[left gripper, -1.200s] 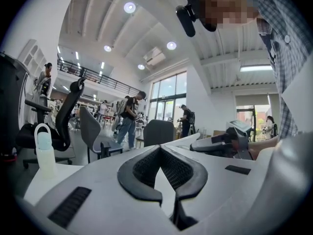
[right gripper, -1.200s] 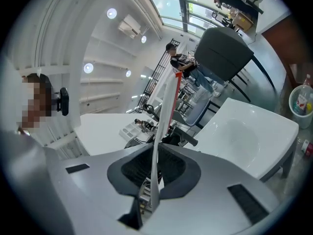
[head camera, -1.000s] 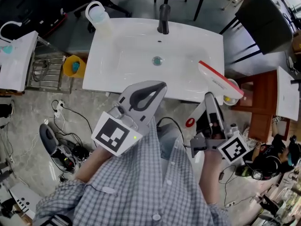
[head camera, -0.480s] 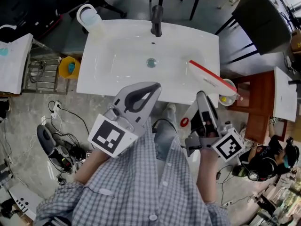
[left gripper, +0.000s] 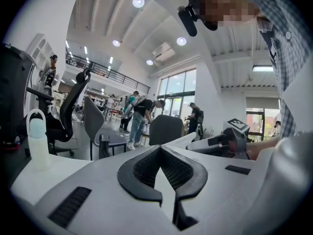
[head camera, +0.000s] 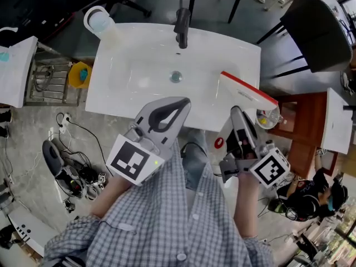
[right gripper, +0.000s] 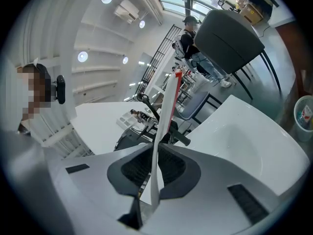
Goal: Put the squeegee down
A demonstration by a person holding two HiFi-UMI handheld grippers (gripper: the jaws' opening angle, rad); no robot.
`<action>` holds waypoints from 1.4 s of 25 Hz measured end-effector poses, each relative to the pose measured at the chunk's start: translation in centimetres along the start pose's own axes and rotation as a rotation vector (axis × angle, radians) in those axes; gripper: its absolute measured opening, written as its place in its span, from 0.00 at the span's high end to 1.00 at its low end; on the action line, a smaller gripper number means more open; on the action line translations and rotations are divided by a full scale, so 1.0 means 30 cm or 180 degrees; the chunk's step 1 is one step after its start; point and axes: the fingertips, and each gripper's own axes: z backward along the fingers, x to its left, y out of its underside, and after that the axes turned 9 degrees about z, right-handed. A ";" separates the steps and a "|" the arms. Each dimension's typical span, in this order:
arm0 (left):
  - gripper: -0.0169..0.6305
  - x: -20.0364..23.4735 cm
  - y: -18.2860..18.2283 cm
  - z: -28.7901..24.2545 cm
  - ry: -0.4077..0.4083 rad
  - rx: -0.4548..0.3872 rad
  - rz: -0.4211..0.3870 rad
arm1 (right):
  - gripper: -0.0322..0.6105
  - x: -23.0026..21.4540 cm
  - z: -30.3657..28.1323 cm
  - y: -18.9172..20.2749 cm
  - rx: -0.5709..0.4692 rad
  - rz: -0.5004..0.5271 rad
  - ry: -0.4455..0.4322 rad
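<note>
Squeegee [head camera: 248, 94] not down yet: right gripper [head camera: 236, 112] pinches it over sink's [head camera: 111, 96] right edge; left gripper [head camera: 186, 100] closed, empty.

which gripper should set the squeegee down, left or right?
Right. The right gripper is shut on the squeegee, which hangs over the right side of the sink. The left gripper is shut on nothing and holds no part of it.

The white sink [head camera: 139, 88] lies open ahead of me. A black faucet [head camera: 182, 21] stands at its back rim, a clear bottle [head camera: 100, 22] on its back left corner; the squeegee [head camera: 247, 92] I hold overhangs its right side.
</note>
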 end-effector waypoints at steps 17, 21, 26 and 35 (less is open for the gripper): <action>0.97 0.104 -0.039 -0.131 -0.0422 -0.0126 0.0116 | 0.91 -0.227 -0.191 -0.044 0.0820 0.0349 -0.0062; 0.97 0.114 -0.032 -0.145 -0.0532 -0.0136 0.0155 | 0.91 -0.272 -0.230 -0.053 0.1024 0.0446 -0.0202; 0.97 0.120 -0.025 -0.173 -0.0647 -0.0146 0.0186 | 0.91 -0.353 -0.274 -0.058 0.1345 0.0616 -0.0281; 0.97 0.131 -0.010 -0.213 -0.0834 -0.0166 0.0221 | 0.91 -0.469 -0.334 -0.046 0.1895 0.0965 -0.0438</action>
